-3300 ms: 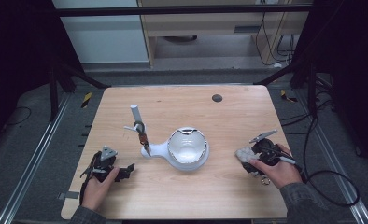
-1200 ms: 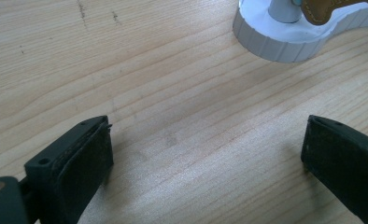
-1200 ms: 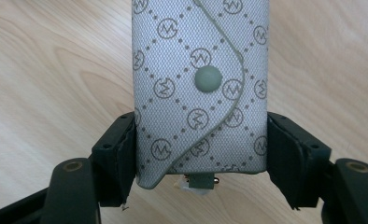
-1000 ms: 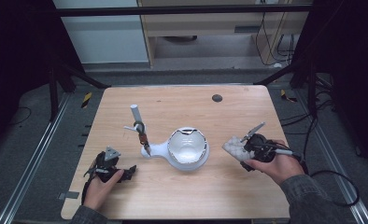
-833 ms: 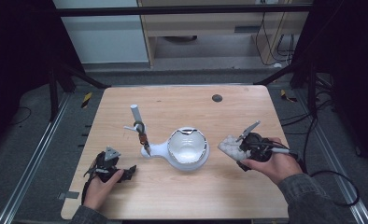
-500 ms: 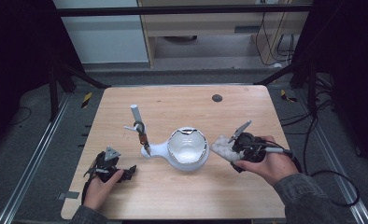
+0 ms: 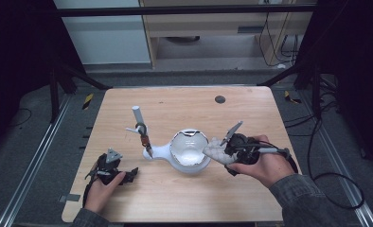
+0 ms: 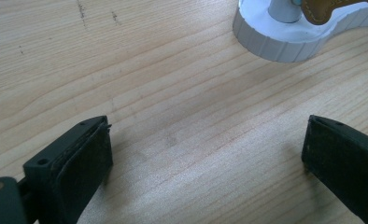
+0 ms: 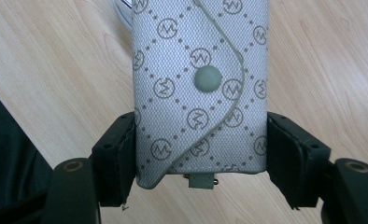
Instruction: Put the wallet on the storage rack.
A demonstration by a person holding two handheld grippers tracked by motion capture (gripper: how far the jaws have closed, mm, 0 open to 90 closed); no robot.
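A grey monogrammed fabric pouch with a snap button is clamped between the jaws of the right tool, its far end apparently touching the white bowl-shaped stand. The left tool is released, jaws apart over the light wooden surface, the stand's ribbed white base just ahead.

Repeated circled "M" monogram, dotted diamond grid, printed across grey fabric pouch. No other readable text.

Both grippers are black: the left gripper carries a grey three-cornered plate, the right gripper trails a black cable; grey sleeves
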